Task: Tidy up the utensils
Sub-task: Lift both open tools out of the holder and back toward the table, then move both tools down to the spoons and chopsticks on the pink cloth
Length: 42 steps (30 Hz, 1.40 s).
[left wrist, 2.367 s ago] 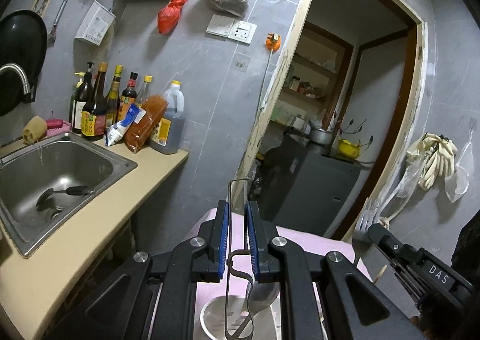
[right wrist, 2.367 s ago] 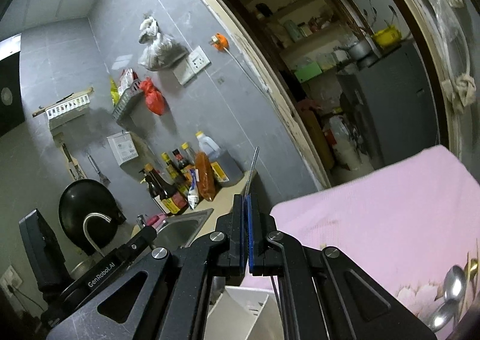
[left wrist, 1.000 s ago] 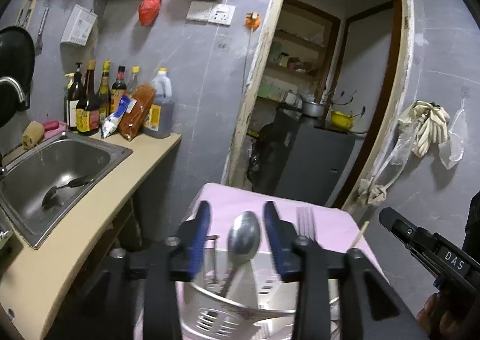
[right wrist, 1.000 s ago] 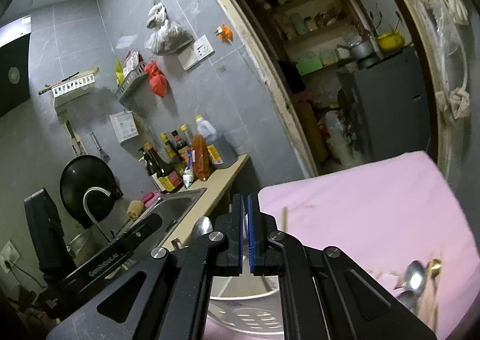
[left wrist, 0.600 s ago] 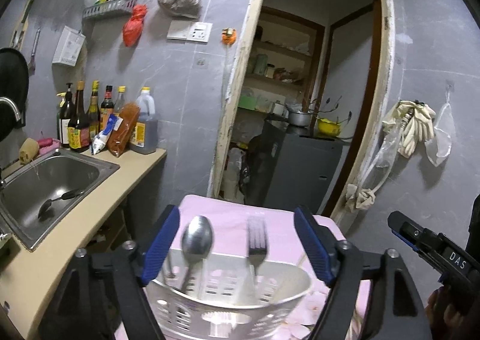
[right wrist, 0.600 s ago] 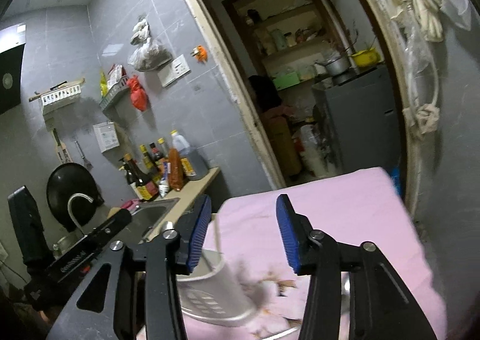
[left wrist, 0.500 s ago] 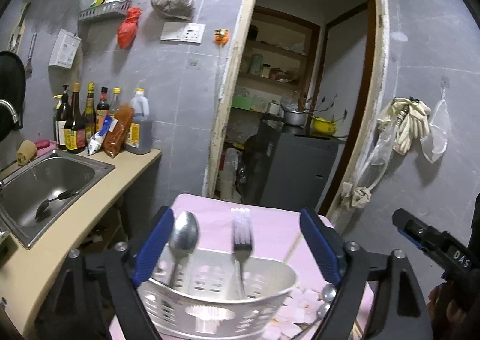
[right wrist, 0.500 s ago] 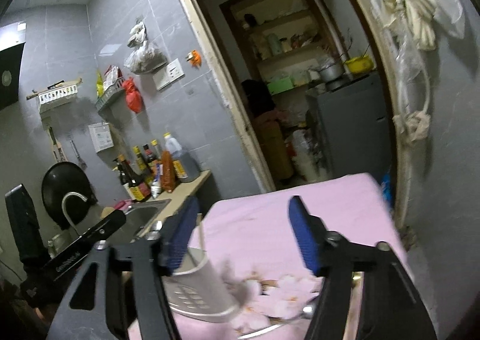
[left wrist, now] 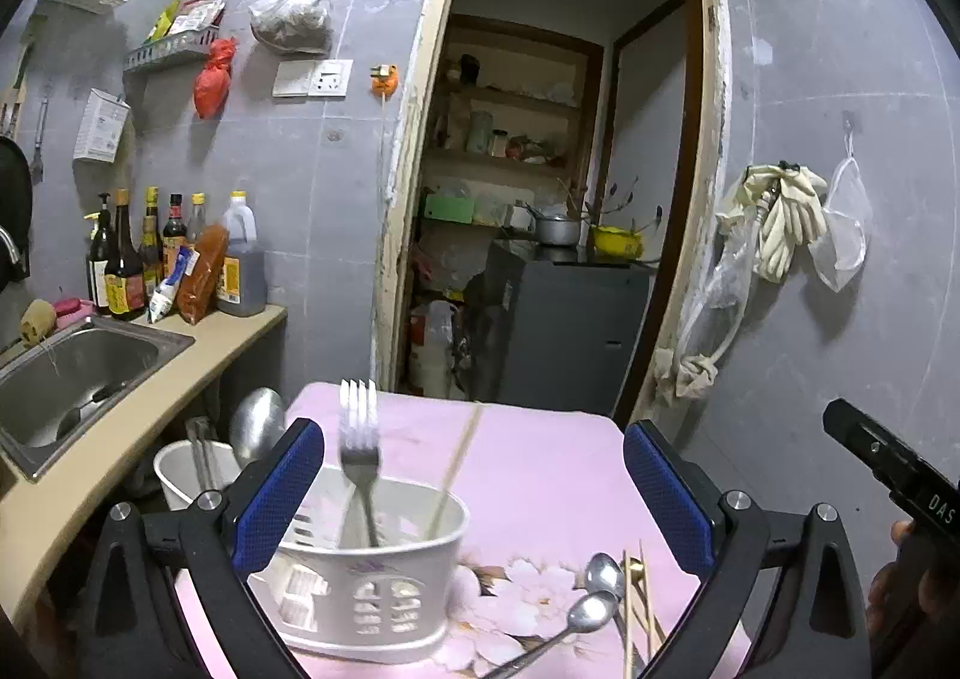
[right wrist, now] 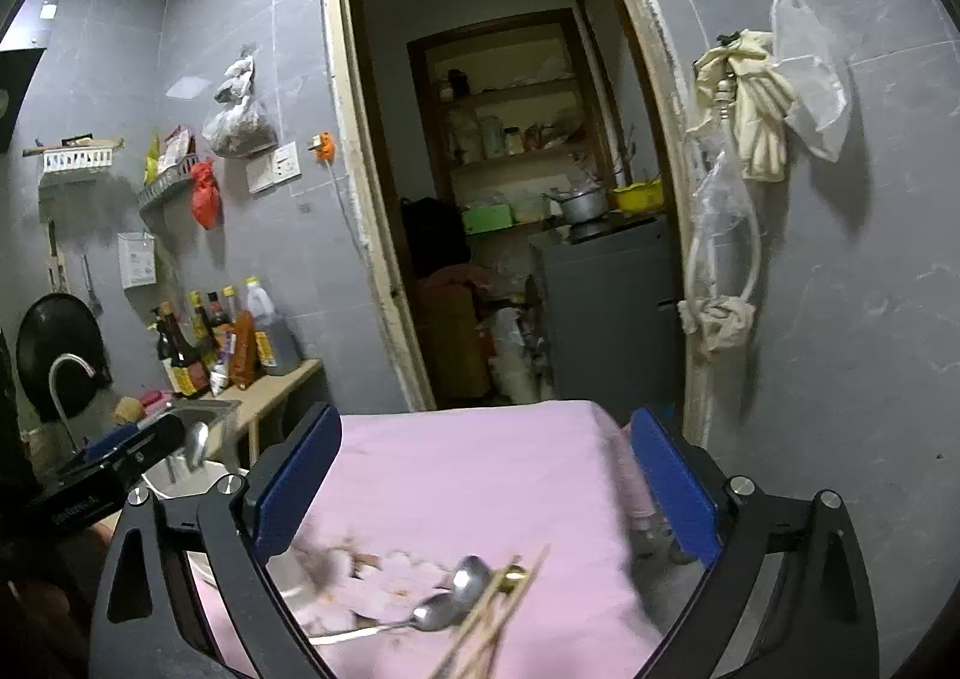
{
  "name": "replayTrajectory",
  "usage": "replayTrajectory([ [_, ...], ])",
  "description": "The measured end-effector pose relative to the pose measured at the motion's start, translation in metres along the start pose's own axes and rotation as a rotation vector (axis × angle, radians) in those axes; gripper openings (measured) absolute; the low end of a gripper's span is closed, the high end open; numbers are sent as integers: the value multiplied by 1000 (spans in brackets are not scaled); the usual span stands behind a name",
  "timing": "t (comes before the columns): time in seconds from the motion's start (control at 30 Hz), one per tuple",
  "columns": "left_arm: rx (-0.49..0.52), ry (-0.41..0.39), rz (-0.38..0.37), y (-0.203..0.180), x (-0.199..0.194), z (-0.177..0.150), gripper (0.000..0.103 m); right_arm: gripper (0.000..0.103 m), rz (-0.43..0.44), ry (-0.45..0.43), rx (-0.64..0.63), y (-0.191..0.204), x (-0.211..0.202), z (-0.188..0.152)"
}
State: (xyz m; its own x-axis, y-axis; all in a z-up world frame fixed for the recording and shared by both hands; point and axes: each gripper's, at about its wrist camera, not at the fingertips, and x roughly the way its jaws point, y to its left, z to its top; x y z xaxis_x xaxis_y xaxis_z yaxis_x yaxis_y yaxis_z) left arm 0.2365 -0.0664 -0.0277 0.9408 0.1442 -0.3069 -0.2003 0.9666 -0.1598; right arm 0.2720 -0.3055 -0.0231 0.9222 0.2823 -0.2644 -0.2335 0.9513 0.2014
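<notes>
On the pink floral-cloth table (left wrist: 540,475), both tools spread empty.
Left tool (left wrist: 474,490) frames white slotted plastic caddy (left wrist: 372,589); right tool (right wrist: 486,490) faces steel spoons (right wrist: 456,595) at 6 o'clock, likely next.

Grey tiled walls (left wrist: 312,187) flank an open doorway (left wrist: 564,187); a sink (left wrist: 66,373) sits in the beige worktop (left wrist: 198,361) at left.

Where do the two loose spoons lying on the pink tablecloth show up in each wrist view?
Left wrist: the spoons lie at lower right, right of the white utensil basket, beside the chopsticks.
Right wrist: the spoons sit bottom centre, blurred, with the chopsticks just to their right.
Shared landmark: the orange hook on the wall left of the doorway.
</notes>
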Motion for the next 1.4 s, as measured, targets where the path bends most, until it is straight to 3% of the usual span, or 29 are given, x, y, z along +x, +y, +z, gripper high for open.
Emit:
replayTrajectory([
  [0.4,42,83,-18,-41,17,-43,101,95,-22,119,13,-49,16,-29],
  [0.73,100,231,-59,-53,47,-80,101,93,61,291,108,-74,58,-75],
  [0.77,108,247,-59,-54,51,-84,101,91,66,308,112,-75,63,-80],
  [0.83,124,278,-60,-56,57,-89,101,74,74,335,123,-76,71,-87],
  [0.9,139,307,-66,-59,64,-94,98,66,87,374,141,-78,82,-97],
  [1.03,172,374,-90,-64,79,-105,86,44,109,432,149,-76,102,-112],
  [1.17,204,435,-107,-68,91,-115,72,33,135,482,151,-72,118,-123],
  [1.4,248,532,-170,-79,109,-130,61,22,166,533,136,-66,134,-132],
])
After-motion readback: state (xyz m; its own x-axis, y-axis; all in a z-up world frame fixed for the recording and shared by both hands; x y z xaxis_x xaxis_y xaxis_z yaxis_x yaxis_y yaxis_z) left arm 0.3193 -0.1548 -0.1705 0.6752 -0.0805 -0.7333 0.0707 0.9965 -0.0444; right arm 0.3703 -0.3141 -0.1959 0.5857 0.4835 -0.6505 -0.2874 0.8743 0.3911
